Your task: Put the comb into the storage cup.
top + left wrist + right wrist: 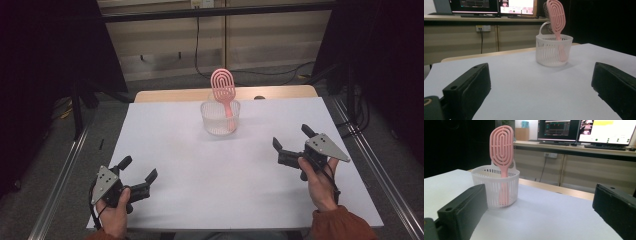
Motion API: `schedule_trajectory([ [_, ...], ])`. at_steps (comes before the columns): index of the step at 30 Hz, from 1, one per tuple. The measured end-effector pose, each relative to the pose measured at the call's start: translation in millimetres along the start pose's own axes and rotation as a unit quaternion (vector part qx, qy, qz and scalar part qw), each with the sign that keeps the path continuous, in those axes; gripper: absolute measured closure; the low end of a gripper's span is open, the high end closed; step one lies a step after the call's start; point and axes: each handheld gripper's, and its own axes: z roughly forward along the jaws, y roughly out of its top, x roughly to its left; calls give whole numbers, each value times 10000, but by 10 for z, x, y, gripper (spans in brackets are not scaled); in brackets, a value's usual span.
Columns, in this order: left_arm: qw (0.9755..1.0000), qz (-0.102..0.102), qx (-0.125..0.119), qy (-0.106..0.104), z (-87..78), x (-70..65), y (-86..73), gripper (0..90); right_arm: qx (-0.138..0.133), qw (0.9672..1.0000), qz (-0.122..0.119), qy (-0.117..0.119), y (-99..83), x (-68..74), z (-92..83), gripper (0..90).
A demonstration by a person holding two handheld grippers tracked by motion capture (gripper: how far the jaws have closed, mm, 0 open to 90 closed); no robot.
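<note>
A pink hairbrush [223, 89] [555, 16] [502, 147] stands handle-down in a small white slotted basket [220, 119] [553, 50] [496, 187] at the far middle of the white table [225, 170]. My left gripper [138, 169] rests at the near left, held in a hand, jaws wide apart and empty. My right gripper [292, 138] sits at the near right, also open and empty. In each gripper view the basket stands ahead of the spread jaws, well beyond them.
A wooden strip [175, 94] edges the table's far side. Monitors [516, 7] [609, 131] sit on a bench behind. Metal rails [65, 175] flank the table. A cable [197, 45] hangs on the back wall.
</note>
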Motion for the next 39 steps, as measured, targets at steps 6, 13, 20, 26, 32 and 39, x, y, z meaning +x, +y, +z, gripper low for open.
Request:
schedule_trajectory([
  [6,10000,-4,15,18,-10,-4,1,23,55,9998,-74,-148,-59,-65,-119,0],
  [13,10000,3,10,17,-13,-9,0,23,61,9996,-26,-277,-121,-109,-242,0],
  [20,10000,5,-23,49,-34,-4,2,23,50,9995,-43,-302,-135,-97,-387,0],
  [26,9999,-1,-53,86,-48,-13,6,23,98,9992,10,-394,-204,-120,-512,0],
  [32,9999,-38,4,108,-46,-22,0,24,117,9988,25,-477,-264,-130,-631,0],
  [39,9999,-91,4,90,-65,-34,5,23,88,9984,81,-546,-304,-155,-734,0],
])
